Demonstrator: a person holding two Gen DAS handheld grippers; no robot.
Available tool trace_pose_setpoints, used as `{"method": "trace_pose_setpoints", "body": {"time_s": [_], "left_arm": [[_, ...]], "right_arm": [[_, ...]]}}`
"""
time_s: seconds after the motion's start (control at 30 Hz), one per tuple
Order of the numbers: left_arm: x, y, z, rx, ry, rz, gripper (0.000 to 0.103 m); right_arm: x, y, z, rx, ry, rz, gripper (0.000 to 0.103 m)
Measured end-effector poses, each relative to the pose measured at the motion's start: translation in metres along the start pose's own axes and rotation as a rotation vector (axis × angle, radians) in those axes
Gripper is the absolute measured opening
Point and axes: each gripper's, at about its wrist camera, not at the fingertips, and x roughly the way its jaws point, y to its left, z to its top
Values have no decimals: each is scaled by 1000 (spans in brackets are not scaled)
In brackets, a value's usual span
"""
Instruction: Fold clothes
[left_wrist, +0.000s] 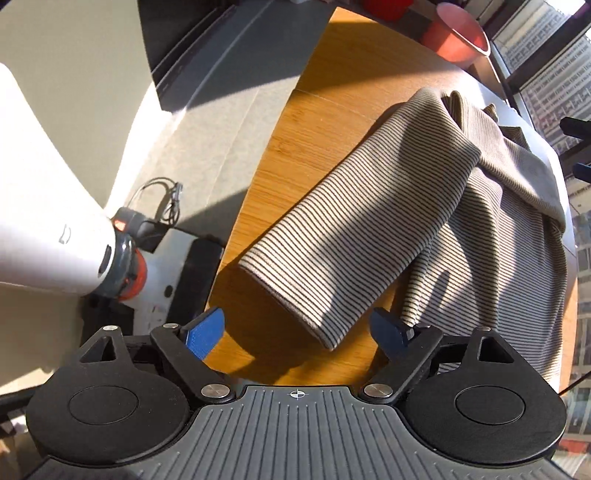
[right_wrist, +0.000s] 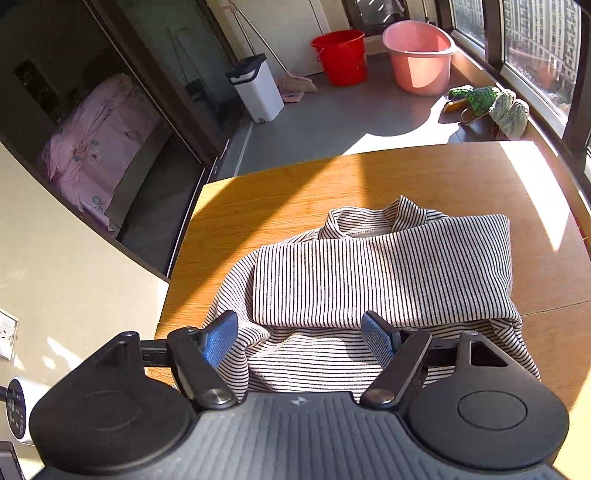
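A black-and-white striped long-sleeved top (right_wrist: 369, 280) lies on the wooden table (right_wrist: 295, 184), its collar (right_wrist: 373, 218) at the far side and one sleeve (right_wrist: 384, 273) folded across the body. In the left wrist view the same top (left_wrist: 480, 221) shows its sleeve (left_wrist: 354, 229) stretched toward me, the cuff (left_wrist: 295, 314) between the blue fingers but untouched. My left gripper (left_wrist: 297, 332) stands open just above the table by the cuff. My right gripper (right_wrist: 299, 336) is open too, over the near hem of the top, holding nothing.
A red bucket (right_wrist: 341, 55), a pink basin (right_wrist: 419, 55), a white bin (right_wrist: 256, 88) and slippers (right_wrist: 487, 105) stand on the floor beyond the table. Windows run along the right. A white appliance (left_wrist: 55, 229) and cables lie left of the table edge (left_wrist: 236, 229).
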Motion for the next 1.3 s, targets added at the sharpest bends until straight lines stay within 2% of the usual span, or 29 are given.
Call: {"method": "trace_pose_setpoints", "body": {"time_s": [0.03, 0.1, 0.2, 0.27, 0.3, 0.33, 0.37, 0.5, 0.57, 0.63, 0.73, 0.83, 0.9, 0.93, 1.0, 1.03, 1.07, 1.1, 1.17, 1.23, 1.27, 1.3], "left_arm": [[1, 3, -1, -38, -3, -18, 65], [2, 1, 0, -84, -19, -35, 65], [10, -7, 5, -109, -44, -18, 63], [20, -17, 10, -106, -41, 15, 47], [23, -21, 12, -108, -40, 20, 25], [26, -24, 14, -111, -38, 24, 13], [25, -28, 16, -109, -50, 9, 5], [1, -49, 21, -49, -146, 3, 5], [-10, -53, 26, -76, -157, -29, 5], [-24, -58, 31, -99, -168, -69, 5], [-47, -70, 37, -112, -192, -143, 5], [-66, -87, 41, -102, -223, -209, 5], [-74, -99, 42, -98, -240, -245, 5], [-77, -104, 44, -96, -250, -260, 5], [-81, -114, 47, -92, -268, -291, 5], [-84, -119, 50, -81, -287, -296, 5], [-86, -122, 52, -64, -303, -297, 6], [-90, -127, 55, -40, -322, -307, 9], [-97, -136, 62, -8, -363, -328, 14], [-105, -139, 68, -1, -412, -320, 28], [-107, -140, 70, -4, -432, -300, 41], [-109, -140, 71, -8, -452, -278, 46]], "right_arm": [[2, -3, -9, -2, 20, 7, 75], [6, -9, -26, -5, 58, 22, 75], [4, -11, -46, -19, 92, 51, 75], [-2, -7, -61, -72, 106, 77, 75], [-6, -3, -68, -130, 106, 76, 75], [-9, 1, -77, -190, 106, 75, 75], [-13, 9, -86, -278, 100, 82, 75], [-24, 43, -126, -592, 50, 144, 75], [-27, 61, -146, -726, 13, 191, 75], [-29, 79, -159, -801, -45, 242, 75], [-31, 106, -174, -944, -185, 252, 76], [-22, 123, -181, -1069, -264, 226, 77], [-16, 128, -175, -1101, -321, 191, 74], [-16, 128, -168, -1087, -345, 198, 69], [-21, 110, -142, -980, -351, 201, 36], [-23, 102, -128, -926, -354, 202, 28], [-26, 93, -115, -872, -356, 203, 11], [-28, 84, -101, -818, -358, 204, 7], [-33, 66, -74, -710, -362, 205, 7], [-38, 48, -47, -602, -365, 206, 7], [-40, 39, -33, -548, -366, 206, 7], [-43, 31, -20, -494, -367, 206, 7]]}}
